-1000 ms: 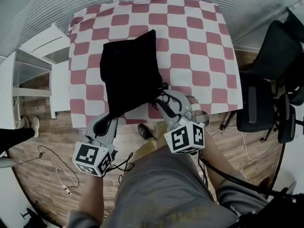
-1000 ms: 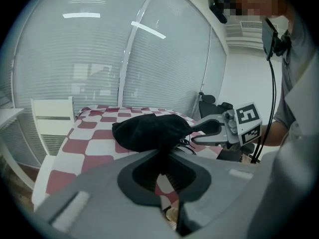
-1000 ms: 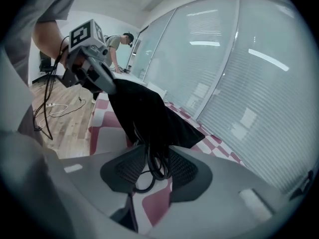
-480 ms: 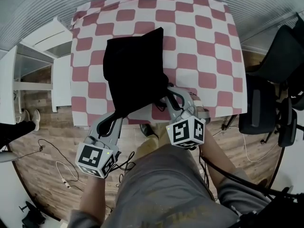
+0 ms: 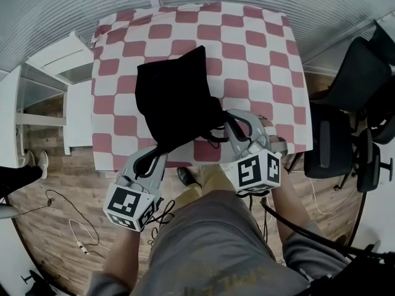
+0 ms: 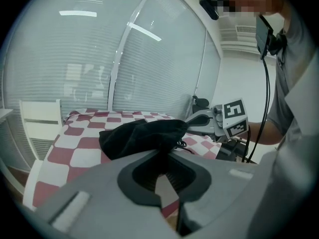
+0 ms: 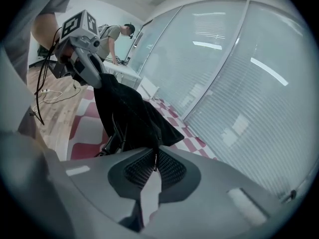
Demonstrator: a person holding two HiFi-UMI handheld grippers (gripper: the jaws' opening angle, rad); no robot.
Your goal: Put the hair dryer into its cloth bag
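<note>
The black cloth bag (image 5: pixel 176 100) hangs between both grippers over the front of the checked table (image 5: pixel 259 60). Its far end rests on the tablecloth. My left gripper (image 5: pixel 148 160) is shut on the bag's near left edge, which shows pinched in the left gripper view (image 6: pixel 162 156). My right gripper (image 5: pixel 226 121) is shut on the bag's near right edge, where a thin fold of cloth sits between the jaws (image 7: pixel 155 156). A black cord (image 5: pixel 213 134) loops out of the bag's mouth. The hair dryer itself is hidden; the bag (image 6: pixel 142 136) (image 7: pixel 127 116) bulges.
Black office chairs (image 5: pixel 345 134) stand right of the table. A white shelf unit (image 5: pixel 55 66) is at its left. Loose cables (image 5: pixel 74 227) lie on the wooden floor. A person (image 7: pixel 117 39) stands far off in the right gripper view.
Both grippers, still holding the bag, have shifted a little to the right and forward over the table's front edge. The bag's mouth has been drawn slightly wider between them.
</note>
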